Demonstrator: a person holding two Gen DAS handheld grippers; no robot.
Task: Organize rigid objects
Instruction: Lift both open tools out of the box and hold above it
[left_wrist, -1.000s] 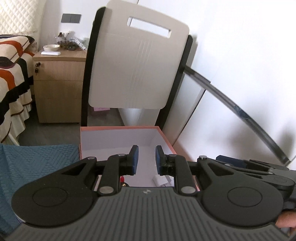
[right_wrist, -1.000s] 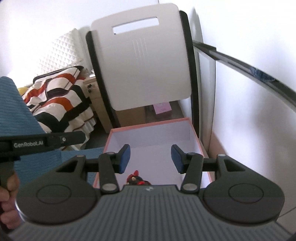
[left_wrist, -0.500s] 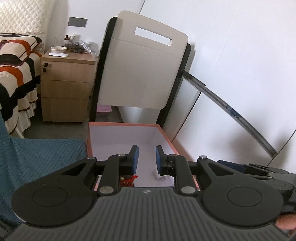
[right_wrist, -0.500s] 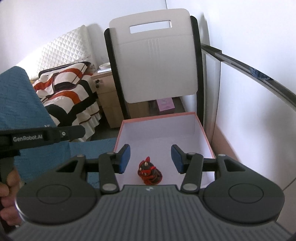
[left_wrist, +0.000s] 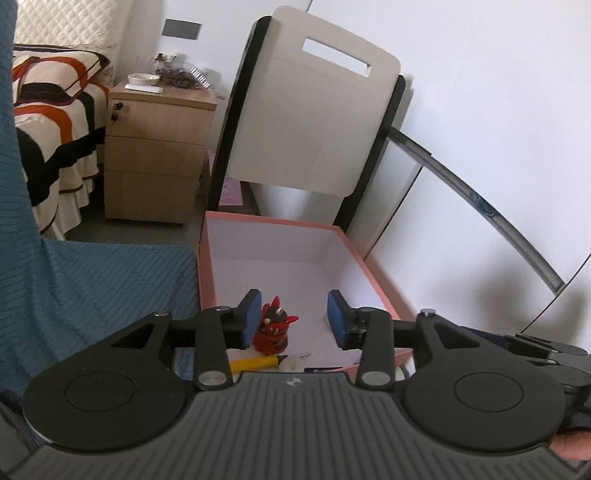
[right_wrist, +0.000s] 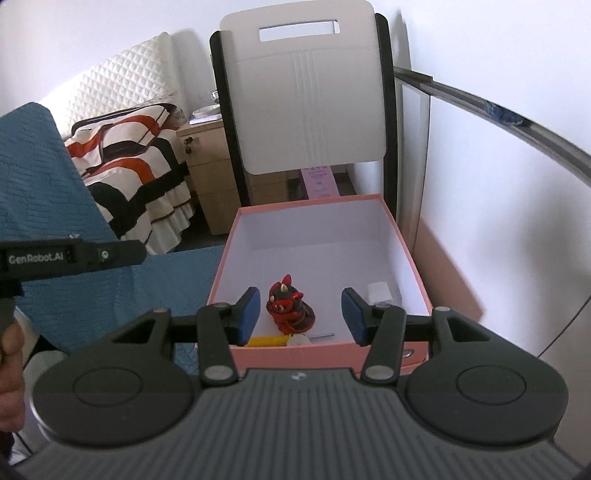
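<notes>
Pink cardboard box (right_wrist: 317, 352), white-lined, rectangular, lid off.
It held a glossy red figurine (right_wrist: 290, 304), yellow stick (left_wrist: 255, 363) and white block (right_wrist: 380, 291); left gripper (left_wrist: 293, 319) opening, empty; right gripper (right_wrist: 299, 315) open, empty.

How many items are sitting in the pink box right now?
4 visible: red figurine mid-floor, white block by the right wall, yellow piece and small white piece along the near wall. More may hide behind that wall.

Bright daylight, soft shadows, slight blur, fisheye-bent edges.
</notes>
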